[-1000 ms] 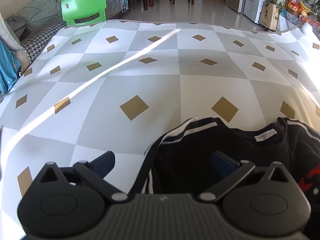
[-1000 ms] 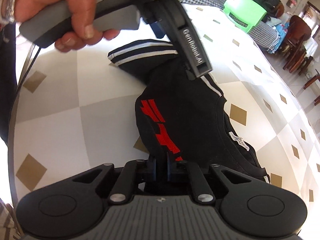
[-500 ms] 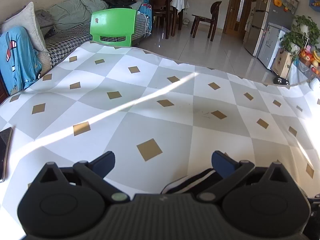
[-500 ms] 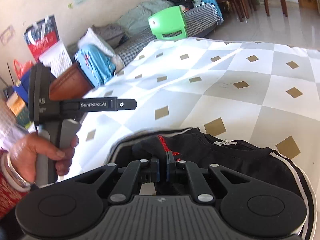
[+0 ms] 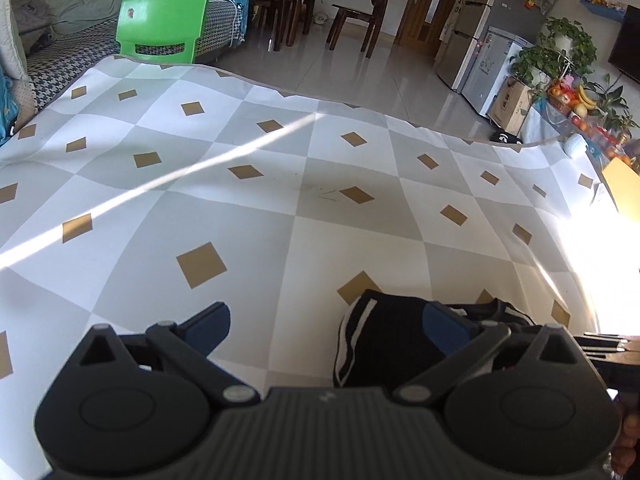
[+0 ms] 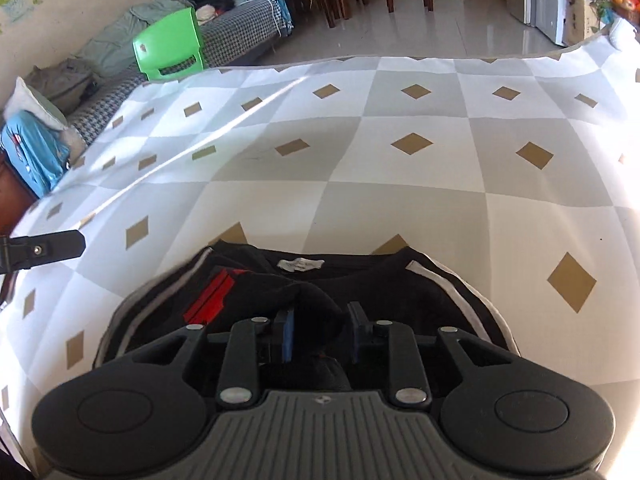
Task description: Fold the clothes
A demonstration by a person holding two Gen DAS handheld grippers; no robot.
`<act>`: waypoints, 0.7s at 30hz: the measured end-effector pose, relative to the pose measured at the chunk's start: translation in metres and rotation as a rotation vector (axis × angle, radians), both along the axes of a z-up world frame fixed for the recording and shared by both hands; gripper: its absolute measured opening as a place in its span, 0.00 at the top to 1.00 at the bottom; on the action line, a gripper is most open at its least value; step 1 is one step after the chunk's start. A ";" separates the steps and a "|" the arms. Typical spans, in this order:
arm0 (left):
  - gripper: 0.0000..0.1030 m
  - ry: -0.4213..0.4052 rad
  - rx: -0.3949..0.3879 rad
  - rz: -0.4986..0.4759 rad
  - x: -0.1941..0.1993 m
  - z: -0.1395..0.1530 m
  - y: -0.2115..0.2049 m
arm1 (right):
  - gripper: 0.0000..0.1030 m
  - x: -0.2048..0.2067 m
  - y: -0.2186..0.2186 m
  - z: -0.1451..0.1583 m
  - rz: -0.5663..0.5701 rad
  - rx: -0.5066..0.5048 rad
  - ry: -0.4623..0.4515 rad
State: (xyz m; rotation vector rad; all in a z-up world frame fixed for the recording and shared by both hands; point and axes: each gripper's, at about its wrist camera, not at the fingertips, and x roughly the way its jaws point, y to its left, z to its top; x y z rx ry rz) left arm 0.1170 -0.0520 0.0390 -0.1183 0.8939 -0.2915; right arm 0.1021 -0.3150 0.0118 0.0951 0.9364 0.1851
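A black sweatshirt (image 6: 384, 280) with white stripes, a red print and a white neck label lies folded on the checked tablecloth (image 6: 400, 200). My right gripper (image 6: 322, 330) hovers over its near edge. Its jaws are opening, and a hump of the black cloth sits loosely between the blue pads (image 6: 287, 336). In the left wrist view the left gripper (image 5: 326, 322) is open above the cloth, its right finger (image 5: 444, 326) over the striped edge of the sweatshirt (image 5: 380, 344). That gripper's tip (image 6: 44, 248) shows at the left edge of the right wrist view.
The grey-and-white tablecloth (image 5: 280, 200) with gold diamonds stretches far ahead, its right side in strong sun. Past the far edge stand a green chair (image 5: 160, 28), a sofa piled with clothes (image 5: 80, 12), wooden chairs (image 5: 360, 12) and a fridge (image 5: 488, 40).
The right gripper swung round and rolled level with the cloth, then its shut jaws parted. The left gripper rose and tilted up, so the sweatshirt now sits lower in its view.
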 end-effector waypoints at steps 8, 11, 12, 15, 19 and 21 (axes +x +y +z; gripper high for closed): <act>0.00 0.057 0.048 -0.087 -0.006 -0.020 -0.027 | 0.59 -0.022 -0.005 0.032 0.064 0.049 -0.084; 0.00 0.084 0.053 -0.070 -0.005 -0.027 -0.025 | 0.57 -0.034 0.002 0.043 0.135 0.049 -0.119; 0.00 0.092 0.056 -0.064 -0.005 -0.028 -0.024 | 0.56 -0.038 0.005 0.046 0.163 0.052 -0.130; 0.00 0.114 0.059 -0.047 -0.005 -0.032 -0.021 | 0.54 -0.052 0.016 0.051 0.258 0.042 -0.161; 0.00 0.134 0.058 -0.039 -0.006 -0.036 -0.019 | 0.49 -0.071 0.036 0.055 0.402 0.016 -0.192; 0.00 0.138 0.067 -0.041 -0.006 -0.037 -0.020 | 0.48 -0.079 0.047 0.052 0.481 0.000 -0.188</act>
